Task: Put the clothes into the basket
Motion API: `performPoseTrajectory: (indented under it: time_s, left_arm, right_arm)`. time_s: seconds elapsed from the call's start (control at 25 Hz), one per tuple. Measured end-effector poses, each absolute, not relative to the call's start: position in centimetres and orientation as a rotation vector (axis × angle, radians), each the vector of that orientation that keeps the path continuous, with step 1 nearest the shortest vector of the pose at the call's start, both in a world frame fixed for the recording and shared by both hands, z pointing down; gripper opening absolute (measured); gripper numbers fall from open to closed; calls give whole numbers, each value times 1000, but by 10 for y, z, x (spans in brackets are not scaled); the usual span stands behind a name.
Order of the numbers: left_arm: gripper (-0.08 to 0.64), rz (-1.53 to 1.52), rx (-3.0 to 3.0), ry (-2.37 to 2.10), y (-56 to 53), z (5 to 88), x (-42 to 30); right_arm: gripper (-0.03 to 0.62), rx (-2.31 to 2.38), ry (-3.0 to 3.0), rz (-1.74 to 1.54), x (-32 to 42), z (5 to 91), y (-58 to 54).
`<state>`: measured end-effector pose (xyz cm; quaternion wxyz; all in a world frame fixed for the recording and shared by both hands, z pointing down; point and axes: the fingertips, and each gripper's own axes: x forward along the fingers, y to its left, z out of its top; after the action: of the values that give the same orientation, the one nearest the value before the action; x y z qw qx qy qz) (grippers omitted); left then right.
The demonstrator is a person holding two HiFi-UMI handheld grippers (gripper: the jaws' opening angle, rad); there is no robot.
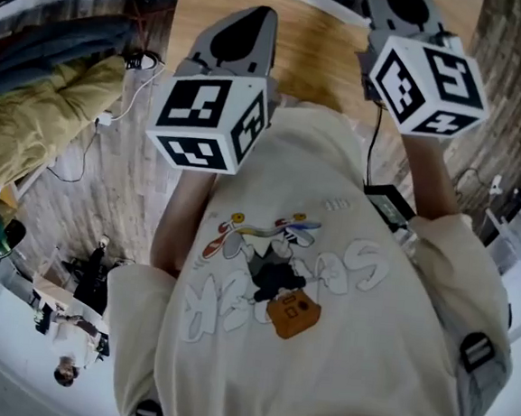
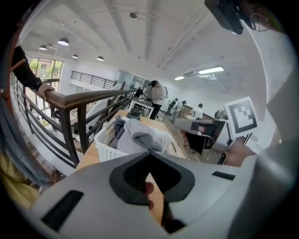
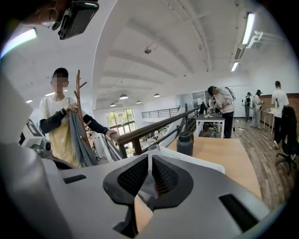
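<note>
Near the one white basket (image 2: pixel 105 147) of grey clothes (image 2: pixel 140 135), left gripper (image 2: pixel 150 153) and right gripper (image 3: pixel 149 156) are both closed, empty; T-shirt (image 1: pixel 321 344) lettering unreadable.

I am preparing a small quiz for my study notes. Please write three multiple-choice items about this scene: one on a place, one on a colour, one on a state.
1. Where does the white basket stand?
A. on the floor
B. on the wooden table
C. on a chair

2. What colour are the clothes in the basket?
A. grey
B. red
C. green

3. How do the jaws of the left gripper stand?
A. wide apart
B. shut on a garment
C. shut, with nothing between them

Answers:
1 B: in the left gripper view, the basket's base rests on the light wood top.
2 A: the heap rising above the basket's rim is grey.
3 C: the two jaws meet at their tips and no cloth lies between them.
</note>
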<state>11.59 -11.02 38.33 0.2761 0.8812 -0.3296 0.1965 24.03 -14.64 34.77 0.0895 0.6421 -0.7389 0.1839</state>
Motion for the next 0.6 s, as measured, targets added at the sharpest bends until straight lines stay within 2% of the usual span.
performPoseTrajectory:
  time_s: [0.6]
  left_arm:
    - [2,549,2411,-668,-36,374,113]
  right_arm:
    - [40,2106,-2059,442,244,305,-56]
